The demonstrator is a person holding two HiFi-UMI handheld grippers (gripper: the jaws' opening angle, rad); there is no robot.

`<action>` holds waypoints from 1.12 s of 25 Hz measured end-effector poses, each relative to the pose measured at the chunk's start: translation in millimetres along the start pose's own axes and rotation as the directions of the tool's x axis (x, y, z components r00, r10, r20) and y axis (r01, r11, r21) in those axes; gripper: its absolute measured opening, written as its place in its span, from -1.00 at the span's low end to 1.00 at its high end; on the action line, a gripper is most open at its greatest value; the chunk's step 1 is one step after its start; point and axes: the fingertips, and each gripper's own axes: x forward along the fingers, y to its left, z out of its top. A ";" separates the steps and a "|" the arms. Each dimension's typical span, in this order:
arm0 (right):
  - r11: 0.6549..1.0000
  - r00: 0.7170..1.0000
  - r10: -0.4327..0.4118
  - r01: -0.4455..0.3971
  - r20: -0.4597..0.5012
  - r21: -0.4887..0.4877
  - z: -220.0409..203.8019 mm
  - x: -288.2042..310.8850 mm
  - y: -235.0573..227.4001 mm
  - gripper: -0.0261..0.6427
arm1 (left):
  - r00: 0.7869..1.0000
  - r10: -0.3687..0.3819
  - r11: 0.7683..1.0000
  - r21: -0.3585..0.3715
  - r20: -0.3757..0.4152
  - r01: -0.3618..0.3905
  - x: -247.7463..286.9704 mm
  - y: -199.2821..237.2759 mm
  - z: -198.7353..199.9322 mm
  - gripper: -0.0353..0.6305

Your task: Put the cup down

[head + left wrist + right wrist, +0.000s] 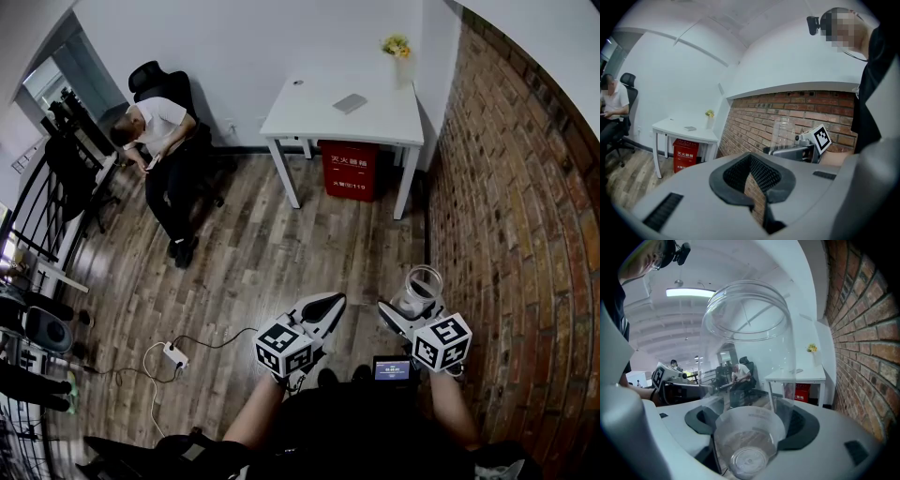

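Grips a clear cup (747,357) in the right claw (412,305), jaws spread wide around its lower body, mouth up, long axis vertical, near the brick wall (525,216). Carries nothing in the left claw (328,302), jaws together, alongside. Places the white surface (309,112) well apart, ahead across the wooden floor (253,272); probably calls for a forward carry.

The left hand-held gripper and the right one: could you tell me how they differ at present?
The right hand-held gripper holds a clear cup upright between its jaws; the left hand-held gripper holds nothing. The right's jaws stand wide around the cup; the left's are together. Both carry a marker cube.
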 end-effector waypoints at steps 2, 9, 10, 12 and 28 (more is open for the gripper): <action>1.000 1.000 0.001 -0.001 0.000 0.001 -0.2 -0.6 -1.6 0.17 | 1.000 0.000 1.000 0.006 -0.001 0.000 1.4 0.2 -0.2 -0.87; 1.000 1.000 0.009 -0.009 0.002 0.002 2.1 0.0 -13.5 0.17 | 1.000 0.008 1.000 0.011 -0.004 -0.008 13.9 1.0 2.7 -0.87; 1.000 1.000 0.010 -0.010 0.003 0.003 2.6 -0.3 -16.0 0.17 | 1.000 0.010 1.000 0.012 -0.004 -0.010 16.4 1.2 3.3 -0.87; 1.000 1.000 0.012 -0.012 0.006 0.006 3.3 -1.1 -21.7 0.17 | 1.000 0.015 1.000 0.013 0.000 -0.015 21.7 2.2 4.8 -0.87; 1.000 1.000 0.011 -0.010 -0.015 0.027 21.6 29.5 -99.5 0.17 | 0.995 0.102 0.994 -0.032 0.014 -0.101 83.2 55.1 24.6 -0.85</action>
